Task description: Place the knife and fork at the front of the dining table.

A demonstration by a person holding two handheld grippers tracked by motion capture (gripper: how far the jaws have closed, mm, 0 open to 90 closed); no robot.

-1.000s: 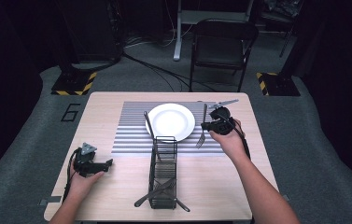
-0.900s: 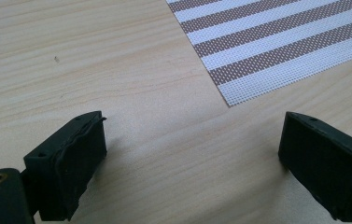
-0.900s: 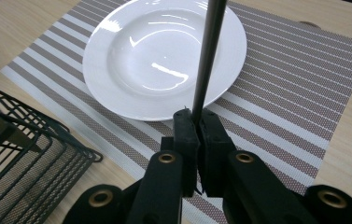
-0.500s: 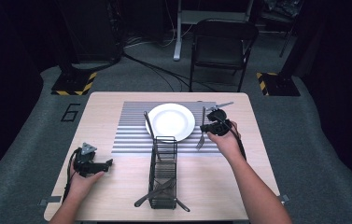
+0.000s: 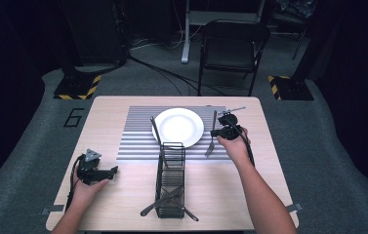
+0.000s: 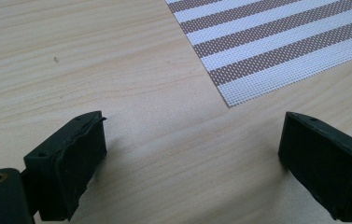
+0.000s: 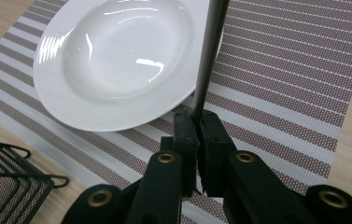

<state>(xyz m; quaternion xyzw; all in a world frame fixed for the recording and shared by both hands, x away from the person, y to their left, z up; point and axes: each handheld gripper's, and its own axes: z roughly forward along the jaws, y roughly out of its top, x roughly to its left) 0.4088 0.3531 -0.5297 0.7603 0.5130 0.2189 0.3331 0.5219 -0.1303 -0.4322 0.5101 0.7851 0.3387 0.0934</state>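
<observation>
Beside the plate (image 5: 177, 126) toward the table's right edge, the right claw (image 7: 197, 122) is pinching a fork (image 5: 211, 141), placing it; releasing comes next, while the left claw (image 6: 192, 154) is resting spread.

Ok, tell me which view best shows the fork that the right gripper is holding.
The high view: the whole fork shows there, lying beside the plate with the right gripper at its middle. The right gripper view gives a close look at the handle clamped between the fingers, tines hidden.
</observation>
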